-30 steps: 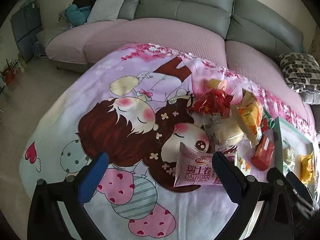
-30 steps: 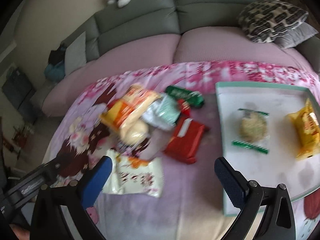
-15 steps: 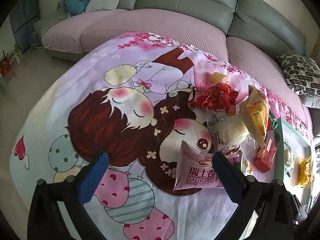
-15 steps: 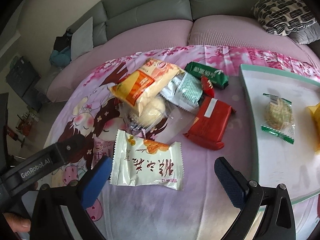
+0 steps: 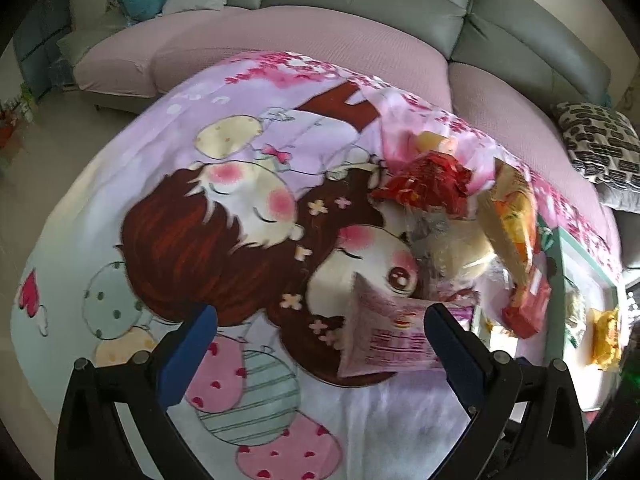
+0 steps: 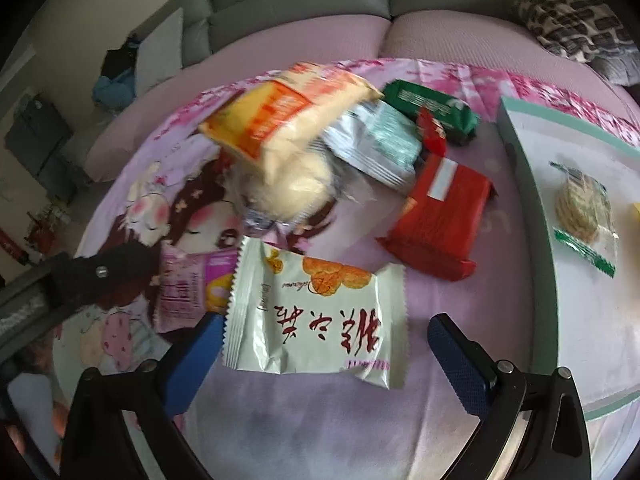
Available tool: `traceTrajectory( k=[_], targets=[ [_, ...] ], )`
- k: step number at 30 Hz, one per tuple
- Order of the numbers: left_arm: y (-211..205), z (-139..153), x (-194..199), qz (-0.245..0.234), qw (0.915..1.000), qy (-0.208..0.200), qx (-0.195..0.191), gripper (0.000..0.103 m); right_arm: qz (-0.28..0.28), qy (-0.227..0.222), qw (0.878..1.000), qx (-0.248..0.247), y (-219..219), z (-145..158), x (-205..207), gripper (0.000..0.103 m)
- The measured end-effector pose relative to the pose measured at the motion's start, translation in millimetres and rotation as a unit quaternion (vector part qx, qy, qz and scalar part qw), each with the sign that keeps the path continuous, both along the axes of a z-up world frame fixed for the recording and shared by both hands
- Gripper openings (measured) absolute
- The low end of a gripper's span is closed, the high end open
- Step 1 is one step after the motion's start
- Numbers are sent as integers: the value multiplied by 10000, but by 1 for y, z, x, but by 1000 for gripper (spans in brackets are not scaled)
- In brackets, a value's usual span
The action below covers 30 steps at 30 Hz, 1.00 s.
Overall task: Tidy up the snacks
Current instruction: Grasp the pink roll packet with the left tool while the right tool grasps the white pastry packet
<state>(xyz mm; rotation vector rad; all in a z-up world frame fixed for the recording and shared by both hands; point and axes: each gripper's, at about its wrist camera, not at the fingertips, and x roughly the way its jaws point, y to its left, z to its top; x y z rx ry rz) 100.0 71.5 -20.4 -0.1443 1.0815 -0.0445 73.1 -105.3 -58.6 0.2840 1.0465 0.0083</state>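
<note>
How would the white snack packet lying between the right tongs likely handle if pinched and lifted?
The white snack packet looks like thin crimped film, so it would probably flex and sag. It seems puffy and light. Its glossy surface may slip between the right tongs, which stand open around it.

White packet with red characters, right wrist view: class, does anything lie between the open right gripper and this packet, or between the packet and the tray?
Nothing visible blocks either path. The white packet lies flat just ahead of the open right gripper. Bare cloth separates it from the tray; the red packet lies farther back.
</note>
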Motion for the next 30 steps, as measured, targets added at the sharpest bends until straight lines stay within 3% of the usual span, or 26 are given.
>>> traceTrajectory(
  k=[5,16,20,30],
  targets=[
    [-17,-2,-1,-408,9988,75,-256,103,-71,29,10000,7,-5,-1,-1,94],
    [-57,-32,8,-956,9935,563,-242,103,-166,141,9996,-173,-14,1,-10,79],
    [-56,-44,15,-749,9946,717,-36,103,-164,146,9996,-167,-13,1,-9,79],
    [-39,-52,21,-441,9952,784,-375,101,-161,170,9995,-193,-13,1,-7,79]
  ],
)
